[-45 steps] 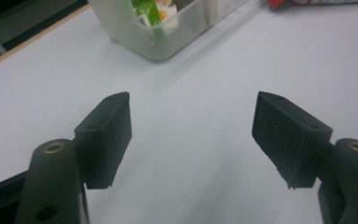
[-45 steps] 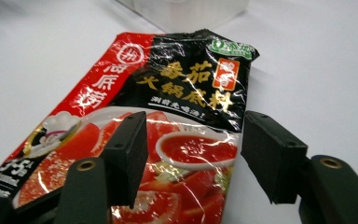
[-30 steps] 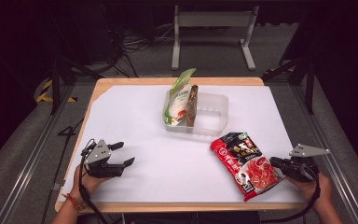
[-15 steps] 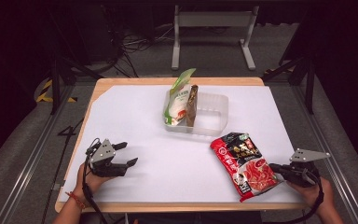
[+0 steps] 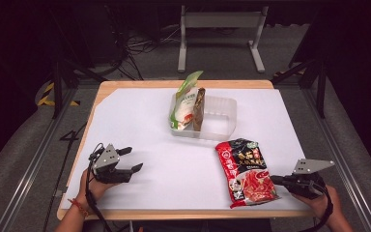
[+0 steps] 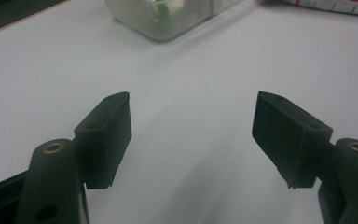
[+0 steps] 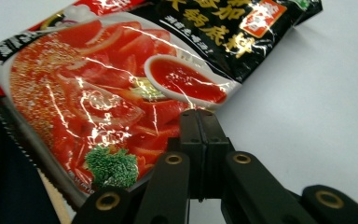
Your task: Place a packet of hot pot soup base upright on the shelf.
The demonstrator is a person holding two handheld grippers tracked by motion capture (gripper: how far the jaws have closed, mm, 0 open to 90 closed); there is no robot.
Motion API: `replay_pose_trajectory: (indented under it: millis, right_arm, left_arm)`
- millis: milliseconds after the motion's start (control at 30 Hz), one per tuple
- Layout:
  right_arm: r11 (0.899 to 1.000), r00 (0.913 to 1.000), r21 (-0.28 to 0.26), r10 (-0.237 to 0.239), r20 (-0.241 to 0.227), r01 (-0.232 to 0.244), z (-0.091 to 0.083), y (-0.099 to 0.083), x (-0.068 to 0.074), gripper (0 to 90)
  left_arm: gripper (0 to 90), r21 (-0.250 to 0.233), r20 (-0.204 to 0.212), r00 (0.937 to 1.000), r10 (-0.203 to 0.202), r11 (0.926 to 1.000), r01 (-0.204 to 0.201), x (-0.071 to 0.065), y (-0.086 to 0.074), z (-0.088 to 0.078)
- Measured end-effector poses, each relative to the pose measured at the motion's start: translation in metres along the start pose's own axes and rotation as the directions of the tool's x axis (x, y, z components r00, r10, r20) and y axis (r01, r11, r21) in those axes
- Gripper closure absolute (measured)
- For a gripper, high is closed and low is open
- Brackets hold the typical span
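the counter (image 5: 140,121) is covered in white, with a strip of wood showing along its edges. toward the far middle sits a clear plastic tub (image 5: 220,118), and two packets stand upright in its left end: a green and white pouch (image 5: 184,104) leaning against the left wall, and a slim brown packet (image 5: 199,108) just beside it. the right part of the tub looks bare.

nearer the front right lies a red and black sauce packet (image 5: 245,170), flat on the white surface, its lower end reaching close to the counter's front edge. in the right gripper view its glossy print shows tomato slices, a bowl of red sauce and a sprig of broccoli.

the right gripper (image 5: 276,180) is held low at the packet's lower right edge, the person's hand (image 5: 321,205) behind it. its jaws are pressed flat together with no gap, and the tips sit at the packet's edge in the right gripper view (image 7: 199,116); i cannot tell whether any of the film is pinched between them.

the left gripper (image 5: 131,159) rests at the front left, well apart from everything else, cradled in the left hand (image 5: 91,186). its jaws stand wide apart with nothing between them, bare white counter showing through the gap (image 6: 193,116), and the tub's corner (image 6: 168,18) is visible farther off.
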State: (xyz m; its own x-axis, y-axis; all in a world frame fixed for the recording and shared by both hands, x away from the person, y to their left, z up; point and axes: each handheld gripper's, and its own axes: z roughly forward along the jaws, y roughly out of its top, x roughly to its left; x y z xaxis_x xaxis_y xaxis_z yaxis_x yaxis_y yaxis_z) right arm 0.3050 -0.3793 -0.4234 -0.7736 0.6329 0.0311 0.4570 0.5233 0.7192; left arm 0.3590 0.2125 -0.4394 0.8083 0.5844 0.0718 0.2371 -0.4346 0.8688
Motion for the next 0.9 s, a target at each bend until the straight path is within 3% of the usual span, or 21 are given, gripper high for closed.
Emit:
replay_pose_trajectory:
  millis: [100,233,433,900]
  right_arm:
    - [1.0,0.9999,-0.008,0.0,-0.016,0.0,-0.001,0.001,0.002,90.0]
    - [1.0,0.9999,0.025,0.007,0.015,-0.008,0.001,0.004,0.002,90.0]
    - [0.997,0.9986,0.058,0.05,0.019,-0.051,0.008,0.0,-0.003,90.0]
    - [0.991,0.9954,0.106,-0.071,-0.064,0.077,0.021,0.011,0.023,90.0]
  left_arm:
    - [29.1,0.0,0.001,1.0,0.0,1.0,0.0,0.0,0.0,0.0]
    - [29.1,0.003,0.0,1.0,0.002,1.0,-0.002,0.0,0.0,0.0]
    - [29.0,-0.002,-0.002,1.0,0.001,1.0,-0.001,0.0,0.0,-0.001]
    - [28.7,0.002,0.001,1.0,0.0,1.0,0.0,0.0,0.0,0.0]
